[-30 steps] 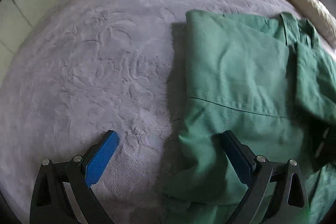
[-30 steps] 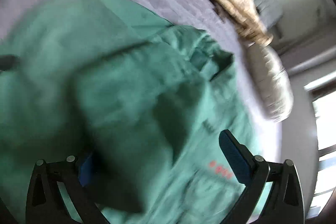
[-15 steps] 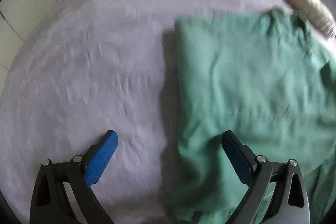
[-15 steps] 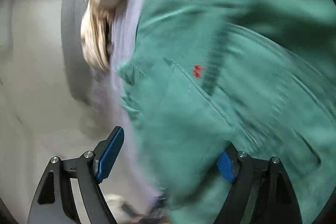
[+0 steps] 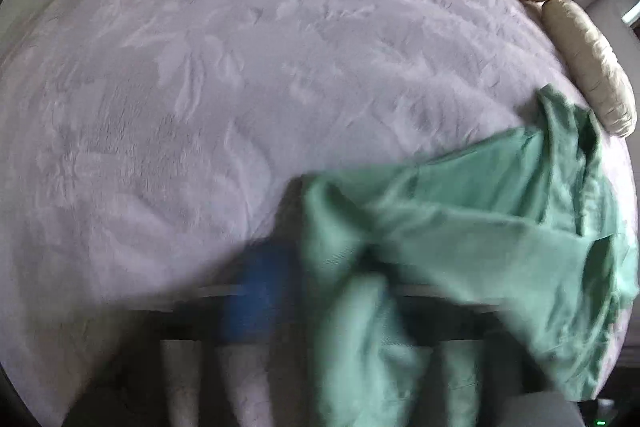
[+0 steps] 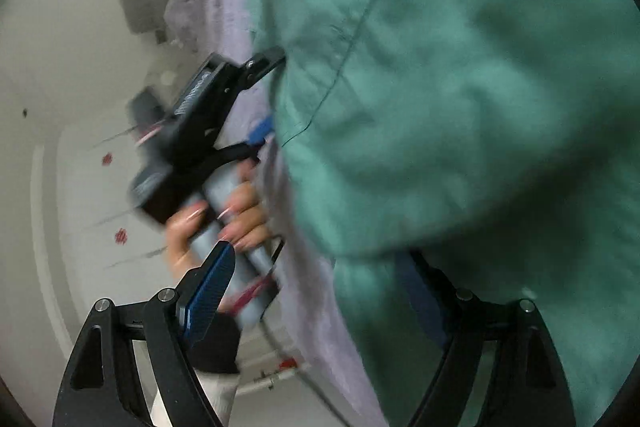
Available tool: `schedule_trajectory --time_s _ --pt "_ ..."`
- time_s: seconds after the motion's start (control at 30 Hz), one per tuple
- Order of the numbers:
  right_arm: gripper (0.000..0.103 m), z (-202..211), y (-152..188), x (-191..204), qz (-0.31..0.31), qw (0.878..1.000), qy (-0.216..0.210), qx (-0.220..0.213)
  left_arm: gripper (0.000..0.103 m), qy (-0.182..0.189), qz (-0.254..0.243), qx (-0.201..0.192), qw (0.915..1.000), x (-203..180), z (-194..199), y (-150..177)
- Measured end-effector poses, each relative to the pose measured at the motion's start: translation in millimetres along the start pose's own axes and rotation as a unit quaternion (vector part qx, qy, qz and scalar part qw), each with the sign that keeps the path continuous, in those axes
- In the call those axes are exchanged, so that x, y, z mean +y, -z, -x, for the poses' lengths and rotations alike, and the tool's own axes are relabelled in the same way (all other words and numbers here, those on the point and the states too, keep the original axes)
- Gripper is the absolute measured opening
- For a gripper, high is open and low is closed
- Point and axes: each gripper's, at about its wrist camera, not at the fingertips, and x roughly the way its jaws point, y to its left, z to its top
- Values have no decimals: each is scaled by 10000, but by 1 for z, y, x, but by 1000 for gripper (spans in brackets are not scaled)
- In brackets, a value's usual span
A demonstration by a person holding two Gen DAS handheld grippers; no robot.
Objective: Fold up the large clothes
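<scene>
Green garment (image 5: 480, 227) mid-fold on the bed, one edge gripped, folding far from finished.

It lies bunched and creased at the lower right of the left wrist frame, on the grey plush bedspread (image 5: 220, 107), with a collar-like end rising toward the cream pillow (image 5: 588, 67) at the right edge. The left tongs (image 5: 288, 291) are blurred at the bottom centre, their blue pads closed together on the garment's near edge. In the right wrist frame the right tongs (image 6: 316, 291) stand wide apart, the cloth draped over the right-hand finger but not pinched; the person's hand (image 6: 224, 215) holding the other tool shows at centre left. Judging by the rumpled, uneven layers, no clean fold is set yet; smoothing and further folds appear to remain.
</scene>
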Motion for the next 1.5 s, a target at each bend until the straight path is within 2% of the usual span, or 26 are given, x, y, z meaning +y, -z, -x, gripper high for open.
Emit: schedule_trajectory --time_s 0.03,0.07,0.1,0.13,0.3,0.43,0.47,0.5,0.53,0.57,0.6,0.67,0.73,0.8,0.87,0.9,0.93,0.97,1.0,1.1,1.17,1.23,1.27,1.3,1.4,1.5 --pt "82 -2 0 -1 -36 9999 21 -101 3 41 109 -25 9999 1 4 -2" --pt "63 -7 -2 1 -71 9998 14 -163 3 106 122 -94 9998 3 8 -5" --pt "21 -15 -8 3 -89 9999 -41 -129 3 147 68 -211 9996 5 15 -5" --pt "3 -22 -8 6 -77 9999 -61 -46 3 155 21 -276 9995 7 18 -5" --pt "4 -54 -11 34 636 9971 83 398 3 325 72 -299 9990 31 14 -12" --pt "6 -77 -6 22 785 9872 968 993 3 356 223 -311 9986 36 9 -4" --pt "13 -71 -2 25 892 9846 1026 1096 3 337 174 -320 9988 34 8 -4" --pt "32 -57 4 31 1134 9794 1179 1186 3 323 131 -320 9989 32 9 -5" --pt "44 -42 8 39 1375 9747 1301 1185 3 316 112 -320 9989 32 10 -5" --pt "67 -22 12 47 1642 9704 1383 1106 3 310 99 -328 9989 31 11 -5" --pt "71 8 13 56 1945 9662 1456 866 3 304 76 -350 9989 31 13 -5" --pt "71 66 5 73 2422 9552 1691 186 3 259 9 -390 9989 28 17 -4" --pt "71 122 -14 90 2810 9281 2332 -731 3 139 -36 -554 9984 24 27 -3" --pt "71 167 -43 94 2896 8978 3002 -1412 3 14 -114 -777 9969 21 40 -1" --pt "71 191 -73 86 2688 8858 3359 -1741 4 0 -228 -887 9958 16 49 -1" --pt "71 197 -89 78 2544 8848 3453 -1820 20 -4 -272 -862 9959 14 50 -2" --pt "71 207 -105 73 2402 8857 3510 -1862 66 -2 -310 -796 9963 11 48 -4" --pt "71 209 -114 68 2276 8869 3556 -1876 84 -84 -319 -821 9961 7 46 -5" --pt "71 209 -123 68 2194 8914 3532 -1803 90 -168 -352 -981 9944 3 46 -5" --pt "71 195 -134 58 2190 8947 3529 -1645 90 -41 -402 -779 9961 -6 31 -10" --pt "71 193 -136 55 2364 8884 3601 -1589 82 -166 -316 -392 9986 -10 9 -14" --pt "65 184 -137 63 2469 8841 3657 -1537 11 -409 -271 -254 9985 -11 -4 -15" --pt "31 178 -142 64 2509 8820 3702 -1484 9 -504 -168 -332 9980 -9 -2 -14" --pt "8 173 -141 69 2599 8739 3862 -1398 6 -404 -57 -505 9979 -5 7 -13" --pt "8 161 -125 98 3252 8493 3914 -1403 6 -208 -194 -833 9961 4 26 -9" --pt "8 158 -122 120 3764 8207 4008 -1553 6 -371 -229 -831 9956 16 23 -13"
